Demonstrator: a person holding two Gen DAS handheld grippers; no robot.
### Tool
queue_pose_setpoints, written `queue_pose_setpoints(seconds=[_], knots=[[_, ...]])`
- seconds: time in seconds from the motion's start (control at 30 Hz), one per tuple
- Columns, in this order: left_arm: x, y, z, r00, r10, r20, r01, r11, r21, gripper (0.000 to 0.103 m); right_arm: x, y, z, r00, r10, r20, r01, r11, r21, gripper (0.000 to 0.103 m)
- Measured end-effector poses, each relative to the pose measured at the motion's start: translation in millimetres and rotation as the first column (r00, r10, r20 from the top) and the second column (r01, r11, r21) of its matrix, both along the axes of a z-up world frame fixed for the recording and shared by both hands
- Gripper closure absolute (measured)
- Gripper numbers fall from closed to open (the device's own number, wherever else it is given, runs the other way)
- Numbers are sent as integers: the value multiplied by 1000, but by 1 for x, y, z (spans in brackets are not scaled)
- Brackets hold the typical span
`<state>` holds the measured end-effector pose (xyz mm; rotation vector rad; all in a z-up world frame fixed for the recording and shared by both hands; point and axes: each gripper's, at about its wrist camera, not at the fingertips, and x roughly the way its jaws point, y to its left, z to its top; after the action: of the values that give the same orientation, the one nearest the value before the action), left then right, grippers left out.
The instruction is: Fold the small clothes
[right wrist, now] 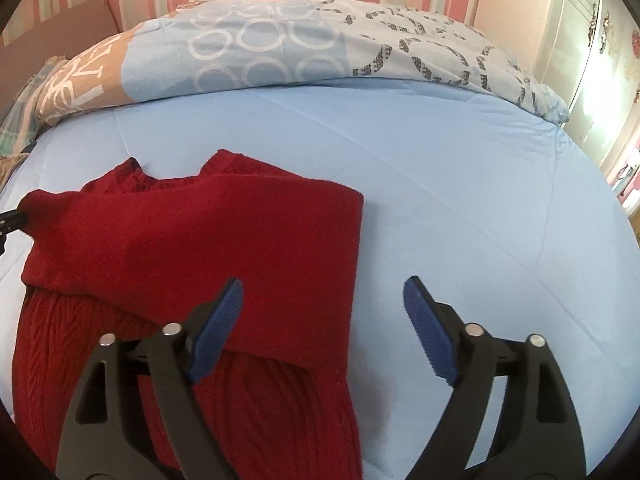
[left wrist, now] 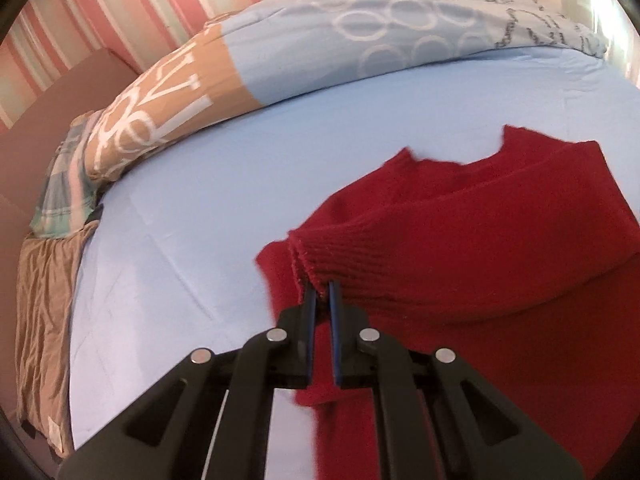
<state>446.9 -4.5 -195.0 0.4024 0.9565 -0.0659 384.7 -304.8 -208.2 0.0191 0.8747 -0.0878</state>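
A red knitted sweater (left wrist: 500,220) lies on the light blue bed sheet (left wrist: 180,220), its neckline toward the far side. My left gripper (left wrist: 323,286) is shut on the ribbed sleeve cuff (left wrist: 320,252), which is lifted and drawn across the sweater's body. In the right wrist view the sweater (right wrist: 200,240) fills the lower left, with one sleeve folded over its chest. The left gripper (right wrist: 10,220) shows at the far left edge, holding the cuff (right wrist: 44,204). My right gripper (right wrist: 324,284) stands open above the sweater's right edge, with nothing pinched between its blue pads (right wrist: 224,320).
A rolled duvet (right wrist: 280,48) with rings and letters lies along the far side of the bed, under a striped wall. A white wardrobe (right wrist: 592,60) stands at the right. Beige cloth (left wrist: 44,320) and a checked pillow (left wrist: 64,192) sit at the bed's left edge.
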Motion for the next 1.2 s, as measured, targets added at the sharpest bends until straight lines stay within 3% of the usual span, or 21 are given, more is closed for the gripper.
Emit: queue_pose_setpoints(seconds=[0.33,0.53,0.7,0.77,0.8,0.83,0.87,0.97,1.03,1.2], knots=[[-10,24,-37,997,30,-77,-34,998,-56,97,2,10,-6,1000,14,-25,-14,1000,-16,18],[-11,35,-17,998,67,-6,-68,992,-103,97,0,10,-4,1000,25,-6,-25,999,-32,17],[5,47,-46,989,70,-127,-87,987,-136,93,1,11,-7,999,21,-24,-22,999,-29,17],[4,48,-46,991,68,-116,-83,989,-125,84,1,11,-8,999,27,-30,-28,999,-32,17],[4,49,-42,991,78,-105,-90,990,-111,62,2,11,-8,999,29,-31,-30,999,-33,16],[3,52,-39,991,86,-101,-97,989,-111,33,1,11,-8,999,31,-29,-32,999,-33,16],[1,55,-36,991,98,-96,-109,987,-117,26,2,10,-8,999,34,-26,-35,999,-33,16],[-5,61,-18,989,117,-86,-130,979,-159,25,5,11,-3,998,61,-6,-61,998,2,13],[-7,54,-8,994,97,-58,-106,977,-183,18,12,16,2,997,80,16,-81,996,27,9],[9,-6,-9,1000,14,-1,-14,986,-166,17,49,56,-1,988,149,47,-152,985,79,9]])
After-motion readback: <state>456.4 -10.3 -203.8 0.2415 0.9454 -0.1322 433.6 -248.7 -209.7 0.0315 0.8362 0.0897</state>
